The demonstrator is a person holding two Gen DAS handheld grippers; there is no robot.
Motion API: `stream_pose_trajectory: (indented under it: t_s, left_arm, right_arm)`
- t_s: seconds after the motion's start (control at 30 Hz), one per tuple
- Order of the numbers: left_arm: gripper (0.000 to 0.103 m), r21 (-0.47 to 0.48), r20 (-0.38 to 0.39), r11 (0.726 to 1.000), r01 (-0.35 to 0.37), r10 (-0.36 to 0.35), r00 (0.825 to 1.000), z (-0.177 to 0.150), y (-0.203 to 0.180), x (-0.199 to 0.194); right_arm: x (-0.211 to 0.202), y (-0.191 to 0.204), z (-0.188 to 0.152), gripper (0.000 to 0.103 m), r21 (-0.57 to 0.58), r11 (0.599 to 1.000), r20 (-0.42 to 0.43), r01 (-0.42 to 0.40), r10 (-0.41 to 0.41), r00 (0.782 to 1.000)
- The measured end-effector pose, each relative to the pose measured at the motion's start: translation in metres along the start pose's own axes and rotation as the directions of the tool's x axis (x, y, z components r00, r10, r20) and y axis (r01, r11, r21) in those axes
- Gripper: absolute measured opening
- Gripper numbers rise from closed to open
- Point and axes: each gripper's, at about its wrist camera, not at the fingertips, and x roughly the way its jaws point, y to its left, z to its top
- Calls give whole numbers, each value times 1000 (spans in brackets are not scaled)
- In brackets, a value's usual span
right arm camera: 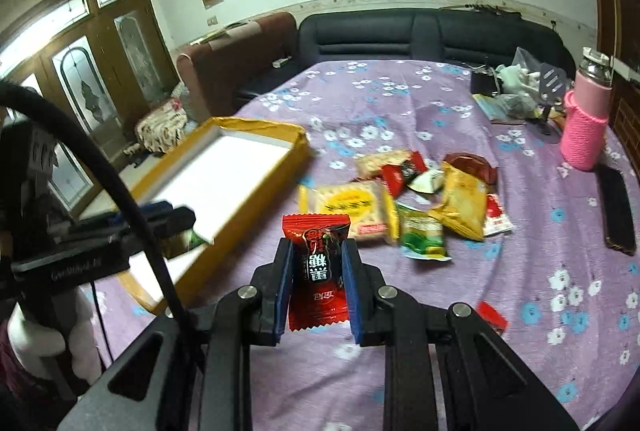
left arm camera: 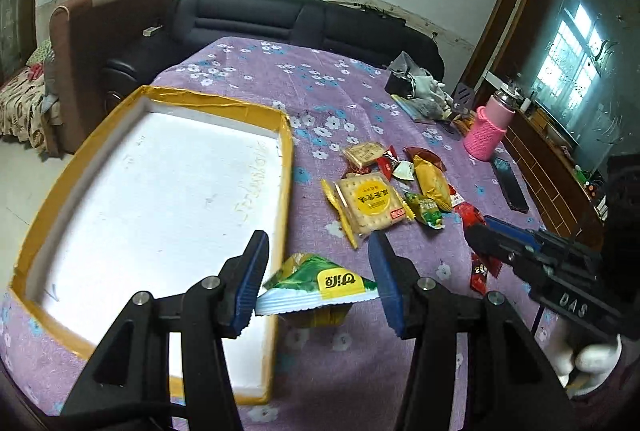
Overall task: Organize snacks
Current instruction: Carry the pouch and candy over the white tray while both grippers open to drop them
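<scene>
Both jaws grip: your left gripper (left arm camera: 318, 279) carries a green-and-yellow foil packet (left arm camera: 316, 283) over the yellow-rimmed white foam tray (left arm camera: 286, 151) for dropping, your right gripper (right arm camera: 316, 285) pinches a red wrapped candy (right arm camera: 318, 271).

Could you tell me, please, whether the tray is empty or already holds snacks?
Empty: the tray shows only its bare white floor. The green packet is between the left fingers at its rim.
</scene>
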Motion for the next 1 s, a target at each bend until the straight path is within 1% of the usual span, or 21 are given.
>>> stream_pose_trajectory:
  t_s: [0.07, 0.1, 0.13, 0.2, 0.33, 0.4, 0.47, 0.5, 0.53, 0.57, 0.67, 0.7, 0.8, 0.87, 0.93, 1.0]
  left_arm:
    - [53, -22, 23, 1000, -9, 10, 1000, 3, 11, -7]
    - [53, -33, 40, 999, -25, 26, 999, 5, 18, -10]
    - [53, -40, 49, 998, -42, 44, 998, 6, 23, -12]
    - [53, -78, 77, 992, -99, 105, 991, 6, 45, -19]
    - [53, -147, 91, 967, -207, 222, 971, -4, 91, -28]
    - [53, -179, 88, 953, -244, 262, 961, -8, 111, -30]
    - [53, -195, 96, 937, -290, 313, 945, -12, 127, -33]
    - [53, -204, 105, 932, -298, 324, 940, -15, 136, -35]
    - [53, -210, 117, 934, -290, 319, 941, -18, 142, -37]
    - [53, -215, 137, 940, -264, 296, 945, -20, 150, -40]
    - [53, -205, 186, 954, -219, 258, 948, -25, 160, -45]
    - [53, -206, 191, 955, -215, 255, 948, -25, 162, -45]
    - [54, -211, 178, 955, -210, 249, 952, -22, 169, -40]
    - [54, -201, 165, 956, -212, 246, 955, -20, 166, -36]
    - [54, -194, 155, 956, -222, 253, 955, -18, 164, -33]
    - [57, -196, 143, 952, -236, 266, 953, -17, 162, -29]
  right_arm:
    - [3, 3, 3, 23, 12, 1000, -13, -5, 5, 1000]
    - [6, 7, 4, 23, 8, 1000, -17, -3, 3, 1000]
    - [8, 12, 6, 23, 2, 1000, -24, -15, 15, 1000]
    - [12, 25, 8, 23, -12, 999, -34, -51, 51, 998]
    - [33, 66, 15, 23, -68, 988, -69, -142, 138, 988]
    - [50, 91, 17, 23, -102, 977, -96, -187, 177, 980]
    - [69, 117, 16, 23, -141, 965, -123, -221, 204, 971]
    - [76, 125, 16, 23, -152, 961, -135, -231, 212, 968]
    - [90, 140, 14, 23, -167, 954, -161, -250, 224, 961]
    - [98, 147, 13, 23, -177, 951, -174, -255, 224, 959]
    - [123, 169, 7, 23, -220, 944, -213, -246, 200, 956]
    - [129, 172, 5, 23, -226, 943, -226, -244, 193, 955]
    - [148, 177, 0, 23, -232, 944, -261, -236, 173, 950]
    - [158, 178, -1, 23, -229, 945, -281, -234, 166, 945]
    - [161, 181, -3, 23, -236, 945, -290, -228, 155, 944]
    - [163, 185, -5, 23, -244, 945, -291, -219, 144, 946]
